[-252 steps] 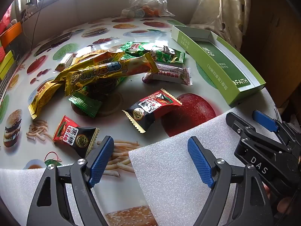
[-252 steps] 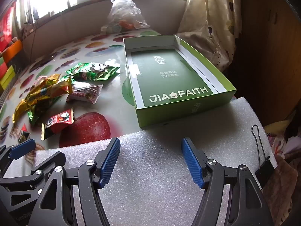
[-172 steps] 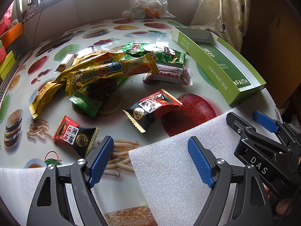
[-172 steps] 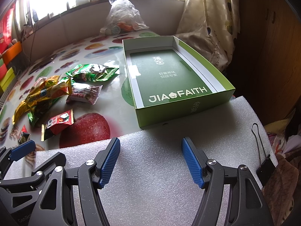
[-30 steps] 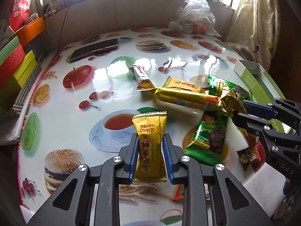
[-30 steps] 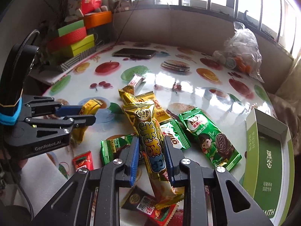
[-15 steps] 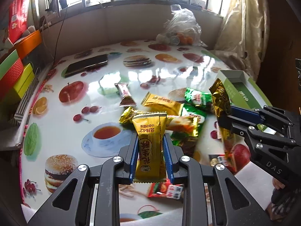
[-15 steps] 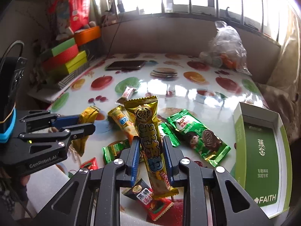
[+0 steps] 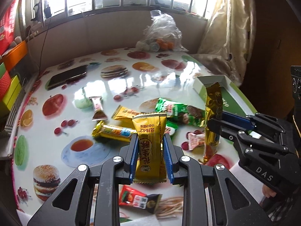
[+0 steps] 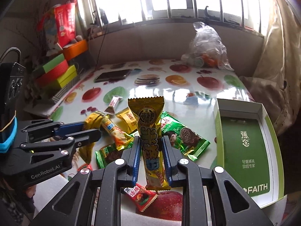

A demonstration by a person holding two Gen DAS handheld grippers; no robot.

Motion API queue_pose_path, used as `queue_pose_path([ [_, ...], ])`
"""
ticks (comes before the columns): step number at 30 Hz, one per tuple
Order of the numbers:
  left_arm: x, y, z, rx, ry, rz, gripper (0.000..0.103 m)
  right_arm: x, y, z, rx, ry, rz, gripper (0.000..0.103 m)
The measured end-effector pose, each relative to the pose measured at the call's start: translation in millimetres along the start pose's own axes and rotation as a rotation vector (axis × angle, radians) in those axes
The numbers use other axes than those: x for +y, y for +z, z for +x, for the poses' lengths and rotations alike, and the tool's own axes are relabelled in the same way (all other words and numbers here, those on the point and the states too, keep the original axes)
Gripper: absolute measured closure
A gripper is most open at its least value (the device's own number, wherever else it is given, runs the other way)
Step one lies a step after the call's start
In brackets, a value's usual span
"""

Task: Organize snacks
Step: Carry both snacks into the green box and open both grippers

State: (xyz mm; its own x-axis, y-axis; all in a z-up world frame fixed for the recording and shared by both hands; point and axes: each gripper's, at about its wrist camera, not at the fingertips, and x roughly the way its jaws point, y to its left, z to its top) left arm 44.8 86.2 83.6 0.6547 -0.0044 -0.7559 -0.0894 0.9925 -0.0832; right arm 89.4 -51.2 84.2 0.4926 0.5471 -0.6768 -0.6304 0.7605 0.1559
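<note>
My left gripper (image 9: 150, 155) is shut on a short gold snack packet (image 9: 150, 145) and holds it upright above the table. My right gripper (image 10: 150, 158) is shut on a long gold snack bar (image 10: 148, 137), also upright; it shows in the left wrist view (image 9: 212, 116) at the right. The open green box (image 10: 246, 145) lies to the right of the right gripper. Loose snacks stay on the table: a green chocolate pack (image 10: 180, 133), a gold bar (image 9: 114, 131), a red-black candy (image 9: 139, 200).
The fruit-print tablecloth (image 9: 122, 75) covers the table. A black phone (image 9: 65, 77) lies at the far left. A plastic bag of items (image 9: 161, 35) stands at the back. Coloured boxes (image 10: 56, 73) are stacked at the left. White foam (image 10: 160, 218) lies at the near edge.
Both grippers have risen and drawn back with their snacks held. The table and the green box look farther away than half a second ago.
</note>
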Motion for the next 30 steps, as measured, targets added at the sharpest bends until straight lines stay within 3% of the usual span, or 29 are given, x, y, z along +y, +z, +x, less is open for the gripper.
queue_pose_path([
  [19,-70,32,9,-0.016,-0.123,0.073,0.077,-70,-6,-55,-0.069,-0.107,0.147,0.082],
  [30,-121,55,34,0.006,-0.222,0.092,0.077,-127,-10,-65,-0.044,-0.203,0.221,0.082],
])
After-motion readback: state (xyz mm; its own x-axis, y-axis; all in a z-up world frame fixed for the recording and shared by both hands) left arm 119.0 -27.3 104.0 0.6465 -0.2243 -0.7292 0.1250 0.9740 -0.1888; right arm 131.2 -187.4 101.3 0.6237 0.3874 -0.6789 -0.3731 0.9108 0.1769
